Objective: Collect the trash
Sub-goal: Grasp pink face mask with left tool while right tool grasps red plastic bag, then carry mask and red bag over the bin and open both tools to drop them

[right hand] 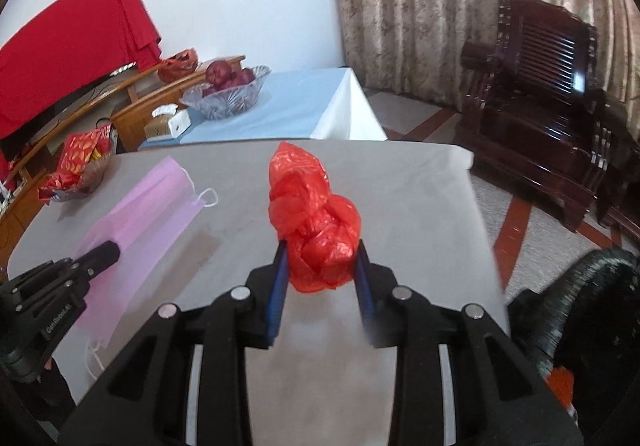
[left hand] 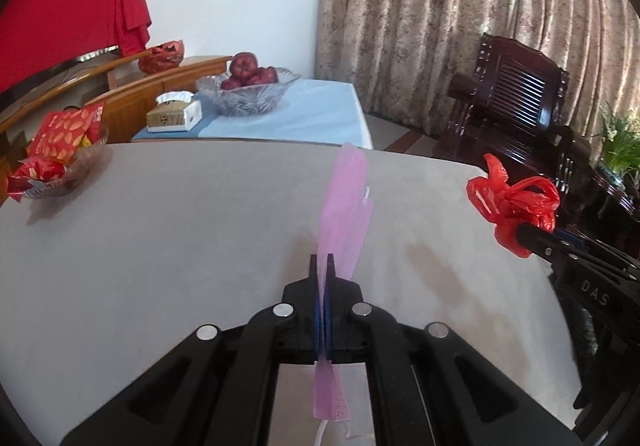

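Note:
My left gripper (left hand: 322, 266) is shut on a pink face mask (left hand: 345, 201), held edge-on above the grey table (left hand: 180, 230). In the right wrist view the mask (right hand: 148, 213) hangs flat from the left gripper (right hand: 114, 248), with its white ear loops showing. My right gripper (right hand: 320, 258) is shut on a knotted red plastic bag (right hand: 314, 221), lifted above the table (right hand: 420, 205). The bag also shows in the left wrist view (left hand: 510, 201), at the right gripper's (left hand: 524, 232) tip over the table's right edge.
A glass dish of red snack packets (left hand: 60, 157) sits at the table's far left. Behind, a blue-covered table holds a glass bowl of apples (left hand: 248, 85) and a tissue box (left hand: 174, 111). A dark wooden armchair (left hand: 516, 101) and a black object (right hand: 580, 306) stand to the right.

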`<control>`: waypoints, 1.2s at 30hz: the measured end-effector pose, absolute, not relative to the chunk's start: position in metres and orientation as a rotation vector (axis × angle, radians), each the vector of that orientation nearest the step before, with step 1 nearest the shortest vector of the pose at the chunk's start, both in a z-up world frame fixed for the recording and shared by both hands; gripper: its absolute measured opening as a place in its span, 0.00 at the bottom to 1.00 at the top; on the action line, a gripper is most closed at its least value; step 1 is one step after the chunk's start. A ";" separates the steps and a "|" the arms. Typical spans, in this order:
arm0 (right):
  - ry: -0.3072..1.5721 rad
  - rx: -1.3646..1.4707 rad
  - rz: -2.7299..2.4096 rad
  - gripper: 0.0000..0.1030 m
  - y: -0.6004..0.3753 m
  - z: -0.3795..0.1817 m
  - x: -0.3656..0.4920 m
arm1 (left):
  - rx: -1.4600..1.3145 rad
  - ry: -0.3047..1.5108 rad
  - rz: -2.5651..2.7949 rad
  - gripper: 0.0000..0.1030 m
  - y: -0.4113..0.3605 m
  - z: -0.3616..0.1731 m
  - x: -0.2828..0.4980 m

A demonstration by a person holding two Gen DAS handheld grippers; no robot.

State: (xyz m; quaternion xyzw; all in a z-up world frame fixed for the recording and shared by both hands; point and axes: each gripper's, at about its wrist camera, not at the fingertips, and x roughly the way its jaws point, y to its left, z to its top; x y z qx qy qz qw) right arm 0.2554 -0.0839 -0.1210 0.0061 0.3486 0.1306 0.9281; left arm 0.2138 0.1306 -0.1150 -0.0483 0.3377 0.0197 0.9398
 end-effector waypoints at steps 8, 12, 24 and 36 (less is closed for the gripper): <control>0.680 0.044 0.218 0.29 -0.120 -0.093 0.201 | -0.098 0.680 -0.012 0.02 0.105 -0.095 0.182; 0.661 0.039 0.204 0.29 -0.136 -0.083 0.174 | -0.079 0.668 -0.032 0.02 0.091 -0.085 0.166; 0.606 0.016 0.145 0.30 -0.181 -0.057 0.106 | -0.045 0.619 -0.128 0.02 0.040 -0.057 0.124; 0.567 0.011 0.029 0.30 -0.236 -0.044 0.065 | 0.005 0.596 -0.263 0.02 -0.026 -0.047 0.103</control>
